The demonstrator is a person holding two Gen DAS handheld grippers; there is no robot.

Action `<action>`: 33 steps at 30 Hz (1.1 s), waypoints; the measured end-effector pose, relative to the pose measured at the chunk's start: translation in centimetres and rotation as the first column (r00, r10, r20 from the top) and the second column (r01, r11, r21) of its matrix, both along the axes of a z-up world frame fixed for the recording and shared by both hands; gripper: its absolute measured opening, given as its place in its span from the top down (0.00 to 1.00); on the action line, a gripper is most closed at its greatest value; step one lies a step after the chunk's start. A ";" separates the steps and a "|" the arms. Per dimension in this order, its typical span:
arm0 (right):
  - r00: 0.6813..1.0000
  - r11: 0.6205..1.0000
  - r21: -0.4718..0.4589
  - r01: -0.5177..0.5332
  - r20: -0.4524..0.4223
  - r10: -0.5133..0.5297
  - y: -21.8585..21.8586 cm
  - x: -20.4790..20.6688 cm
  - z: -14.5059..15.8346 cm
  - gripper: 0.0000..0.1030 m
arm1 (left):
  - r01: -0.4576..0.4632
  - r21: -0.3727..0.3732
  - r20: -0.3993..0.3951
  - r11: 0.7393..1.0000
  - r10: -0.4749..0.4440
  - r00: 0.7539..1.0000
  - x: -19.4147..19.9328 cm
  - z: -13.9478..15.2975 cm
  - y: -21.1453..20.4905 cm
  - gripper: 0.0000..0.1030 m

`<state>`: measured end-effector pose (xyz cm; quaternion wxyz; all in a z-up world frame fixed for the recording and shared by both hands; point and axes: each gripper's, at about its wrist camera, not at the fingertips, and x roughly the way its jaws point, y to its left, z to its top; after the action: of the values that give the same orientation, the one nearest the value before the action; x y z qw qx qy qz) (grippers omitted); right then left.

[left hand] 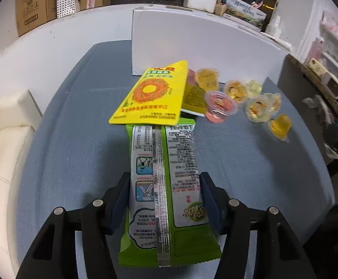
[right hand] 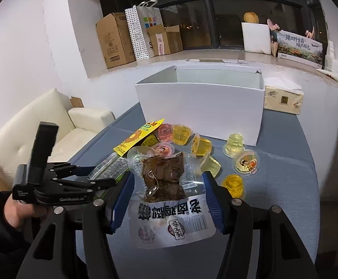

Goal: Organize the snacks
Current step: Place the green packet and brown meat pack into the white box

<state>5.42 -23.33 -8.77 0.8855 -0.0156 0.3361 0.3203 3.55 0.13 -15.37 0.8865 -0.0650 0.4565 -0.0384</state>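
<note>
A green snack packet (left hand: 166, 186) lies lengthwise on the blue table (left hand: 76, 139), and my left gripper (left hand: 164, 176) is shut on its sides with both blue pads against the wrapper. A yellow packet (left hand: 150, 95) rests across its far end. My right gripper (right hand: 167, 174) is shut on a clear packet of brown braised meat (right hand: 164, 179), held above the table. Several jelly cups (right hand: 245, 160) lie scattered behind it, in front of the open white box (right hand: 201, 107). In the right wrist view a hand holds the left gripper (right hand: 108, 182) low on the left.
A tissue box (right hand: 283, 100) sits to the right of the white box. A cream sofa (right hand: 29, 134) stands off the table's left edge. Cardboard boxes (right hand: 113, 39) line the window ledge behind. Dark furniture (left hand: 308, 88) crowds the table's right side.
</note>
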 end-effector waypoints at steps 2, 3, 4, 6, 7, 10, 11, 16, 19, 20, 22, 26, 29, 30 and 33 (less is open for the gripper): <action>1.000 1.000 -0.004 0.001 0.007 0.000 0.0 -0.2 0.2 0.38 | 0.016 -0.011 0.009 1.000 -0.016 1.000 -1.2 0.6 -0.1 0.39; 1.000 1.000 0.000 0.000 0.007 0.000 -0.1 -0.3 0.3 0.38 | 0.032 -0.024 0.017 0.999 -0.031 0.999 -1.8 1.0 -0.2 0.39; 1.000 1.000 0.007 0.003 0.008 -0.003 -0.2 -0.4 0.5 0.38 | 0.044 -0.036 0.030 0.998 -0.043 0.999 -2.4 1.6 -0.2 0.39; 1.000 1.000 0.019 0.011 0.023 -0.012 -0.5 -0.6 1.1 0.38 | 0.054 -0.036 0.071 0.998 -0.052 0.996 -3.3 3.2 -0.4 0.39; 0.999 1.000 0.020 0.020 0.036 -0.020 -0.7 -0.6 1.5 0.38 | 0.060 -0.036 0.098 0.998 -0.056 0.994 -3.5 4.2 -0.5 0.39; 0.997 0.998 0.040 0.040 0.067 -0.043 -1.2 0.4 3.1 0.38 | 0.080 -0.038 0.171 0.996 -0.072 0.983 -2.8 7.1 -0.8 0.39; 0.995 0.998 0.038 0.054 0.085 -0.057 -1.2 1.2 4.0 0.38 | 0.087 -0.032 0.200 0.996 -0.079 0.977 -1.9 8.4 -1.0 0.39; 0.982 0.995 0.056 0.086 0.167 -0.094 -0.8 6.5 7.7 0.38 | 0.092 -0.039 0.308 0.995 -0.075 0.948 4.7 14.0 -1.0 0.38; 0.976 0.991 0.045 0.126 0.175 -0.132 0.2 11.5 9.3 0.38 | 0.085 -0.018 0.318 0.996 -0.075 0.945 11.2 16.6 -1.3 0.38; 0.975 0.990 0.041 0.133 0.174 -0.138 0.5 13.5 9.6 0.38 | 0.084 -0.015 0.318 0.996 -0.074 0.945 13.3 17.0 -1.4 0.38; 0.973 0.988 0.055 0.146 0.175 -0.153 0.7 17.2 9.8 0.38 | 0.073 0.007 0.297 0.997 -0.072 0.952 17.6 17.2 -1.5 0.38; 0.977 0.982 0.040 0.187 0.100 -0.190 0.9 22.4 8.8 0.37 | 0.093 -0.007 0.239 0.996 -0.088 0.967 23.0 15.5 -1.5 0.33; 0.969 0.973 0.022 0.230 0.092 -0.231 0.8 24.0 7.8 0.27 | 0.052 -0.017 0.197 0.998 -0.048 0.979 24.8 14.1 -0.9 0.08; 0.968 0.971 0.020 0.238 0.077 -0.239 0.7 24.3 7.5 0.19 | 0.042 -0.019 0.193 0.999 -0.038 0.980 24.9 13.9 -0.9 0.00; 0.966 0.966 0.055 0.254 0.041 -0.256 0.0 24.2 7.0 0.00 | 0.040 -0.030 0.199 0.999 -0.033 0.979 24.3 13.6 -0.6 0.00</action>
<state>29.58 -23.34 -1.78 0.9273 0.0421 0.3060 0.2114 27.81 -0.44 -1.76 0.9255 -0.0675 0.3662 -0.0686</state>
